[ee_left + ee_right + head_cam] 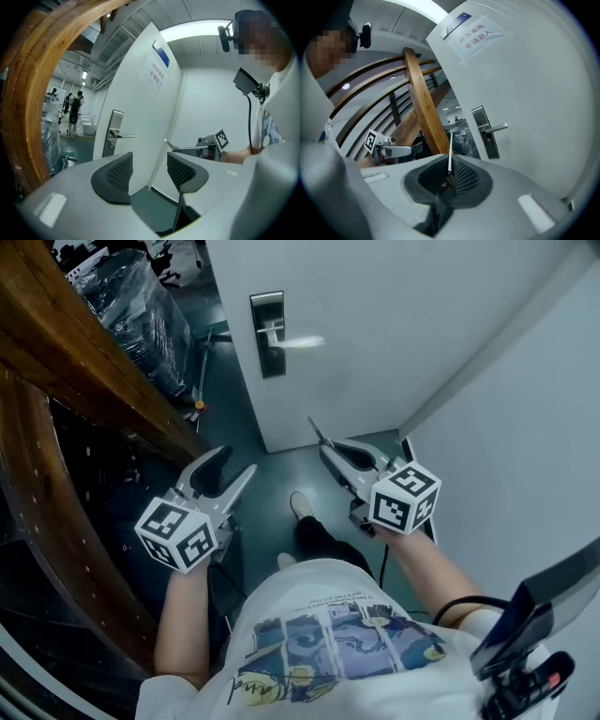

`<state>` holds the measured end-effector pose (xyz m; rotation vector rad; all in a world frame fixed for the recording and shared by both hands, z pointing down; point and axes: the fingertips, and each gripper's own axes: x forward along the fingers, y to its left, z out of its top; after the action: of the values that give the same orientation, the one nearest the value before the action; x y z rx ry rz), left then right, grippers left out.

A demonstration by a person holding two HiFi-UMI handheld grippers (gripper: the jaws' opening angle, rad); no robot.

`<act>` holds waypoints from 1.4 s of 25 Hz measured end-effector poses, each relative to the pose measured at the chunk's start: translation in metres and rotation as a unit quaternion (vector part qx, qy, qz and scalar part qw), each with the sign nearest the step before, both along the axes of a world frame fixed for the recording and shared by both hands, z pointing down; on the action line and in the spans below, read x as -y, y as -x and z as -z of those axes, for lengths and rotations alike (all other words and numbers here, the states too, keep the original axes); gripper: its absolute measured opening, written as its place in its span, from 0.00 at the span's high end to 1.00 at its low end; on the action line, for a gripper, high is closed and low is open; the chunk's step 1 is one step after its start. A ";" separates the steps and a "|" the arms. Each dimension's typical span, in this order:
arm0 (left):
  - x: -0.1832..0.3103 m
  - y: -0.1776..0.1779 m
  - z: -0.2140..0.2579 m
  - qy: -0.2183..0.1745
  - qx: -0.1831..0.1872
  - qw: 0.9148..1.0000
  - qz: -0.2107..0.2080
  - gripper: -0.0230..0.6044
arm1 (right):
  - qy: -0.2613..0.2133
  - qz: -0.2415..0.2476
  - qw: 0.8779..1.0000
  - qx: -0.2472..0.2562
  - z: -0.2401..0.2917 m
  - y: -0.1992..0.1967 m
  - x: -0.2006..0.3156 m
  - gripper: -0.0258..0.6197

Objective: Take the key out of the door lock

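Note:
The white door point(394, 324) carries a steel lock plate point(267, 334) with a lever handle point(298, 341); the plate also shows in the left gripper view point(114, 133) and the right gripper view point(484, 132). My right gripper point(330, 450) is shut on the key point(316, 430), well short of the door. The key's thin blade point(449, 151) sticks out past the closed pads and is also seen from the left point(167, 142). My left gripper point(234, 463) hangs open and empty beside it, its pads point(119, 171) apart.
A curved wooden railing point(75, 352) runs along the left, with plastic-wrapped goods point(141, 306) behind it. A white wall point(525, 418) closes the right side. The person's shoe point(302, 505) stands on the green floor point(281, 470). A paper notice point(476, 37) hangs on the door.

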<state>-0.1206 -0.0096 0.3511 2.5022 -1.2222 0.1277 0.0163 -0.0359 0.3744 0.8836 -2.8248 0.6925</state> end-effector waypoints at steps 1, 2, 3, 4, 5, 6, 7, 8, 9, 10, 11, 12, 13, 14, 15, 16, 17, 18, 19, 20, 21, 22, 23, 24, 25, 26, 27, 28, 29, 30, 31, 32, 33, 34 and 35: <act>-0.007 -0.007 -0.002 0.005 -0.001 1.000 -0.007 0.58 | -0.007 0.002 1.000 -0.006 0.003 -0.001 -0.004 0.92; -0.013 -0.014 -0.004 0.009 -0.003 1.000 -0.013 0.58 | -0.012 0.004 1.000 -0.011 0.005 -0.002 -0.008 0.92; -0.018 -0.019 -0.005 0.012 -0.005 1.000 -0.018 0.58 | -0.016 0.005 1.000 -0.016 0.006 -0.004 -0.010 0.92; -0.023 -0.024 -0.005 0.013 -0.006 1.000 -0.023 0.58 | -0.020 0.005 1.000 -0.020 0.007 -0.005 -0.013 0.92; -0.027 -0.029 -0.005 0.015 -0.008 1.000 -0.026 0.58 | -0.022 0.004 0.999 -0.023 0.008 -0.007 -0.016 0.92; -0.030 -0.033 -0.005 0.015 -0.008 0.999 -0.029 0.58 | -0.024 0.003 0.999 -0.027 0.008 -0.009 -0.018 0.92; -0.033 -0.036 -0.005 0.015 -0.007 0.999 -0.031 0.58 | -0.026 0.002 0.999 -0.030 0.008 -0.011 -0.020 0.92; -0.037 -0.039 -0.006 0.015 -0.005 0.999 -0.034 0.58 | -0.029 0.003 0.999 -0.034 0.009 -0.012 -0.021 0.92; -0.040 -0.043 -0.006 0.014 -0.002 0.999 -0.037 0.58 | -0.032 0.004 0.999 -0.038 0.009 -0.012 -0.023 0.92; -0.043 -0.047 -0.008 0.015 0.000 0.999 -0.041 0.58 | -0.035 0.005 0.999 -0.041 0.008 -0.013 -0.025 0.92; -0.046 -0.050 -0.010 0.016 0.001 0.999 -0.045 0.58 | -0.037 0.006 0.998 -0.043 0.008 -0.013 -0.027 0.92; -0.049 -0.053 -0.012 0.018 0.002 0.999 -0.050 0.58 | -0.038 0.007 0.998 -0.044 0.008 -0.013 -0.028 0.92; -0.052 -0.056 -0.015 0.021 0.002 0.998 -0.053 0.58 | -0.041 0.008 0.998 -0.046 0.007 -0.013 -0.030 0.92; -0.053 -0.057 -0.017 0.023 0.002 0.998 -0.054 0.58 | -0.044 0.009 0.998 -0.050 0.008 -0.012 -0.031 0.92; -0.054 -0.058 -0.018 0.025 0.002 0.998 -0.055 0.58 | -0.047 0.011 0.997 -0.053 0.008 -0.012 -0.032 0.92; -0.054 -0.059 -0.019 0.026 0.000 0.998 -0.056 0.58 | -0.050 0.012 0.997 -0.056 0.009 -0.011 -0.033 0.92; -0.054 -0.060 -0.020 0.027 -0.001 0.998 -0.057 0.58 | -0.051 0.013 0.997 -0.058 0.009 -0.011 -0.033 0.92; -0.054 -0.060 -0.020 0.028 -0.003 0.998 -0.058 0.58 | -0.052 0.014 0.997 -0.059 0.009 -0.010 -0.034 0.92; -0.055 -0.061 -0.021 0.029 -0.003 0.998 -0.059 0.58 | -0.051 0.015 0.997 -0.059 0.008 -0.010 -0.035 0.92; -0.055 -0.061 -0.022 0.030 -0.003 0.998 -0.059 0.58 | -0.050 0.016 0.997 -0.060 0.007 -0.010 -0.036 0.92; -0.056 -0.061 -0.022 0.031 -0.002 0.998 -0.060 0.58 | -0.049 0.017 0.997 -0.061 0.005 -0.009 -0.037 0.92; -0.056 -0.061 -0.023 0.031 -0.002 0.998 -0.060 0.58 | -0.048 0.018 0.997 -0.062 0.005 -0.009 -0.038 0.92; -0.056 -0.062 -0.023 0.032 -0.002 0.998 -0.061 0.58 | -0.048 0.019 0.997 -0.063 0.004 -0.008 -0.039 0.92; -0.056 -0.062 -0.024 0.033 -0.002 0.998 -0.062 0.58 | -0.048 0.020 0.997 -0.063 0.004 -0.008 -0.040 0.92; -0.056 -0.062 -0.025 0.034 -0.002 0.997 -0.062 0.58 | -0.047 0.021 0.997 -0.064 0.003 -0.007 -0.040 0.92; -0.056 -0.062 -0.025 0.035 -0.002 0.997 -0.063 0.58 | -0.047 0.020 0.997 -0.064 0.003 -0.007 -0.040 0.92; -0.056 -0.062 -0.026 0.035 -0.002 0.997 -0.064 0.58 | -0.047 0.020 0.997 -0.065 0.003 -0.007 -0.040 0.92; -0.055 -0.062 -0.026 0.036 -0.003 0.997 -0.065 0.58 | -0.047 0.020 0.997 -0.066 0.003 -0.006 -0.040 0.92; -0.055 -0.061 -0.026 0.036 -0.003 0.997 -0.065 0.58 | -0.046 0.020 0.996 -0.067 0.002 -0.005 -0.039 0.92; -0.055 -0.060 -0.027 0.036 -0.003 0.997 -0.064 0.58 | -0.045 0.021 0.996 -0.068 0.002 -0.004 -0.039 0.92; -0.055 -0.059 -0.027 0.037 -0.004 0.997 -0.064 0.58 | -0.044 0.022 0.996 -0.069 0.001 -0.003 -0.039 0.92; -0.055 -0.059 -0.028 0.038 -0.004 0.997 -0.064 0.58 | -0.042 0.022 0.996 -0.069 0.000 -0.002 -0.039 0.92; -0.054 -0.058 -0.028 0.038 -0.004 0.997 -0.064 0.58 | -0.041 0.023 0.996 -0.070 -0.001 -0.001 -0.039 0.92; -0.054 -0.056 -0.028 0.038 -0.004 0.997 -0.063 0.58 | -0.041 0.024 0.996 -0.071 -0.001 0.000 -0.038 0.92; -0.054 -0.055 -0.029 0.039 -0.004 0.997 -0.063 0.58 | -0.040 0.024 0.996 -0.072 -0.002 0.001 -0.037 0.92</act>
<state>-0.0655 0.0441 0.3804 2.5073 -1.0363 0.1926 0.0149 0.0015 0.3766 0.8367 -2.7523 0.4922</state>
